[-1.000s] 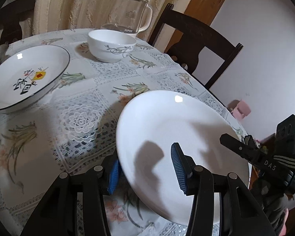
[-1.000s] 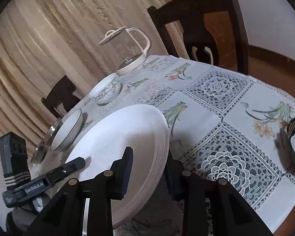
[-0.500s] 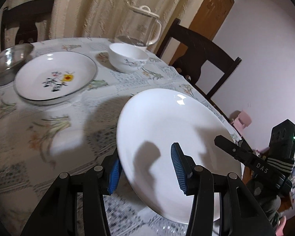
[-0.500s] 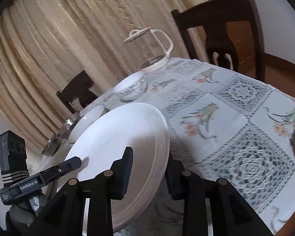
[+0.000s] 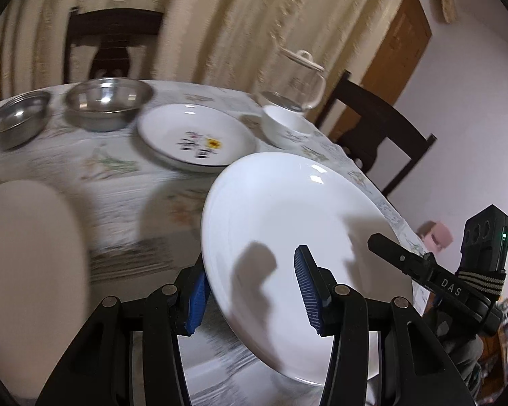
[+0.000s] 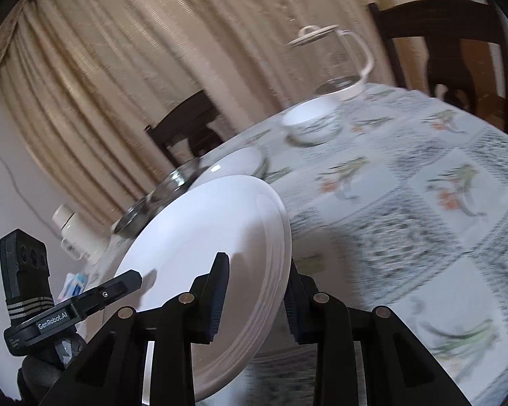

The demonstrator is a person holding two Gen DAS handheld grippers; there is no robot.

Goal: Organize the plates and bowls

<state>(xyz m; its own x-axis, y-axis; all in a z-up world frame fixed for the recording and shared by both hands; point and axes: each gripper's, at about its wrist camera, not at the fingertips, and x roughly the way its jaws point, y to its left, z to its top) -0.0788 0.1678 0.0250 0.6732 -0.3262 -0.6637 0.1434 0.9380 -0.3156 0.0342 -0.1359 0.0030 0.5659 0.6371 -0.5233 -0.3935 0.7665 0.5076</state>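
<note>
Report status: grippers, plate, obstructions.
Left gripper and right gripper both clamped on white plate, lifted, tilted. Patterned plate sits ahead.

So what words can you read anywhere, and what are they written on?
"DAS": on the black arm of the right gripper, seen in the left wrist view.
"GenRobot.AI": on the black arm of the left gripper, seen in the right wrist view.
Marks on the patterned plate: too blurred to read.
Print on the glass jug: too blurred to read.
The white plate that both grippers hold has no writing.
</note>
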